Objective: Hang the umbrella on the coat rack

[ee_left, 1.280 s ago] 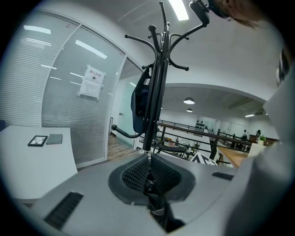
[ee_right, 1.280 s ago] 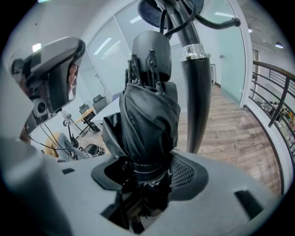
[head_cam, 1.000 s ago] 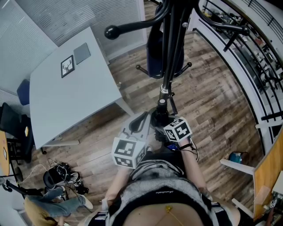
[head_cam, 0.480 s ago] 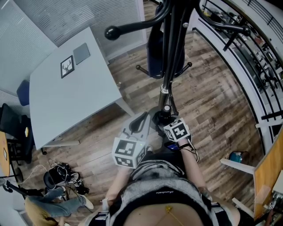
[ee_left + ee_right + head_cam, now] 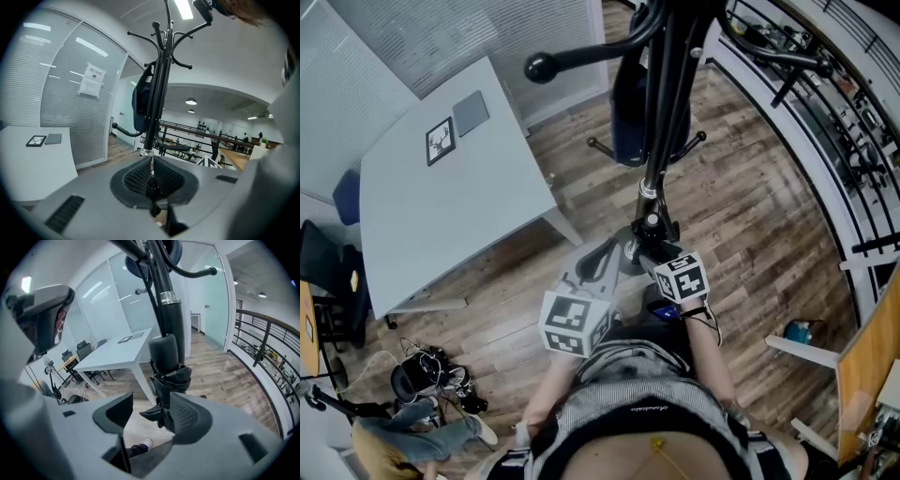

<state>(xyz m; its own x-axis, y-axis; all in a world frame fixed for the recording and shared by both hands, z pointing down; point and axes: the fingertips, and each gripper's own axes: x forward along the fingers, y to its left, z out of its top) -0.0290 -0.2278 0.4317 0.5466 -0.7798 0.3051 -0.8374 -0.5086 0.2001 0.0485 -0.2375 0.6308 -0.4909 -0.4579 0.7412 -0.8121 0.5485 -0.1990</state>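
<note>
Wood floor (image 5: 750,216) underfoot, white desk (image 5: 441,206) off to the left. Ahead, black coat rack (image 5: 165,33) with a dark blue bag (image 5: 628,112) hung on it. Close along its pole, black folded umbrella (image 5: 165,350), off the floor, long axis near upright, lower end down at both grippers. Left gripper (image 5: 151,164): fingers pinched narrow on a thin part at the umbrella's bottom. Right gripper (image 5: 152,404): fingers wide apart, bunched umbrella cloth between them, against the right-hand finger, clear of the other.
</note>
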